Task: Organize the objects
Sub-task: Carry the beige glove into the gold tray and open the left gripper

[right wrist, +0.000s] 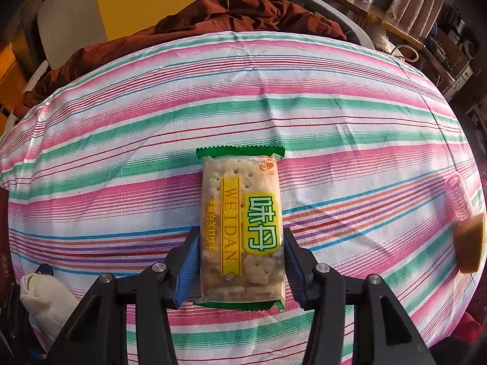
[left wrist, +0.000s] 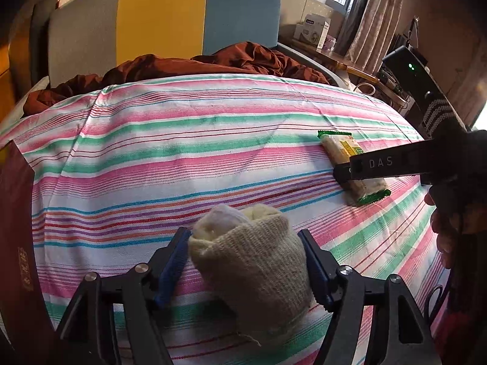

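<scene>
**A:** Striped bedsheet [right wrist: 334,115] is soft, so I'd say lift straight up. The right gripper [right wrist: 240,269] is clamped on the cracker packet [right wrist: 242,228], pads on both long edges.

**B:** And the left gripper [left wrist: 243,269]? The rolled sock [left wrist: 252,261] sits between its jaws, but they look slack, with a gap on one side.

**A:** Yep. The pink hair roller [right wrist: 458,196] and tan block [right wrist: 470,245] sit off to the right gripper's right, well clear.
</scene>
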`<state>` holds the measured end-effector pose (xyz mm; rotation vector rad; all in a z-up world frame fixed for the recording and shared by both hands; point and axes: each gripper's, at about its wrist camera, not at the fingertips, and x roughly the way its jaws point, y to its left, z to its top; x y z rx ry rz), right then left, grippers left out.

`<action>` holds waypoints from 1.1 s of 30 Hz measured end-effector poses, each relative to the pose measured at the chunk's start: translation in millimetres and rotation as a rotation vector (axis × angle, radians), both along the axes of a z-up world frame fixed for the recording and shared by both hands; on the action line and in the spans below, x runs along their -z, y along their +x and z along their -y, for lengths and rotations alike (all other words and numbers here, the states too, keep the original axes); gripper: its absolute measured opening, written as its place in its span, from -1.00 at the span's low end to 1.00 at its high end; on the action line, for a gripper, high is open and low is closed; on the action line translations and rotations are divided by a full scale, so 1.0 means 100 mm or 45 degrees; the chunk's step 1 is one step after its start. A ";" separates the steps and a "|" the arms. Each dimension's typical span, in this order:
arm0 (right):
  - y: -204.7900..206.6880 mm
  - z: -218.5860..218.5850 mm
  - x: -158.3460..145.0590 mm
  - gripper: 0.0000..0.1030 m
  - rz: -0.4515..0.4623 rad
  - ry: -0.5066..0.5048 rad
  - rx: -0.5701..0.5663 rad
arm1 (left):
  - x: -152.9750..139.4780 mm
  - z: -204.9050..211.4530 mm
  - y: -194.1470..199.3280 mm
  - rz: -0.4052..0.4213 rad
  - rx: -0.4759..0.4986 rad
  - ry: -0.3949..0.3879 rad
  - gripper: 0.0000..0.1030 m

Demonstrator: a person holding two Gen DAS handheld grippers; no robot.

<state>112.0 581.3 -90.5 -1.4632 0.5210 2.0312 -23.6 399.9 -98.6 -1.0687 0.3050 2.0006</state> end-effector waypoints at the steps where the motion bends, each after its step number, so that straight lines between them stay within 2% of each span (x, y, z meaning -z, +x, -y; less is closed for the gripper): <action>1: 0.01 -0.01 0.00 0.01 0.003 0.004 -0.003 | 0.00 -0.01 0.01 -0.009 0.003 -0.002 0.42; 3: -0.23 -0.06 -0.05 -0.01 0.009 0.013 -0.010 | 0.01 -0.02 0.02 -0.017 0.003 -0.005 0.42; 7: -0.26 0.04 -0.05 -0.03 0.012 0.028 -0.026 | 0.00 -0.01 0.03 -0.031 -0.013 -0.006 0.37; 8: -0.26 0.16 -0.07 -0.04 0.013 0.032 -0.029 | 0.00 0.00 0.03 -0.029 -0.018 0.000 0.31; 9: -0.38 0.12 -0.09 -0.04 0.013 0.034 -0.030 | -0.01 0.00 0.03 -0.024 -0.020 0.008 0.25; 11: -0.36 0.13 -0.09 -0.04 0.012 0.034 -0.030 | -0.02 0.00 0.06 -0.029 -0.017 0.009 0.18; 12: -0.58 0.15 -0.03 -0.04 0.012 0.034 -0.029 | -0.02 0.01 0.07 -0.030 -0.016 0.008 0.14; 15: -0.70 0.23 -0.01 -0.04 0.009 0.033 -0.028 | -0.03 -0.01 0.12 -0.038 0.001 -0.002 0.07; 19: -0.59 0.23 -0.02 -0.04 0.005 0.036 -0.029 | -0.05 0.02 0.12 -0.030 0.002 -0.015 0.06; 21: -0.68 0.01 0.11 -0.04 0.002 0.037 -0.032 | -0.06 0.04 0.14 -0.038 -0.003 -0.030 0.06; 23: -0.68 -0.01 0.10 -0.04 0.000 0.042 -0.038 | -0.09 0.06 0.16 -0.034 -0.008 -0.046 0.05; 27: -0.69 0.02 0.11 -0.04 -0.001 0.053 -0.047 | -0.31 0.15 0.29 -0.118 0.006 -0.033 0.05; 33: -0.67 0.11 0.08 -0.04 -0.005 0.075 -0.057 | -0.62 0.36 0.41 -0.163 -0.019 0.014 0.05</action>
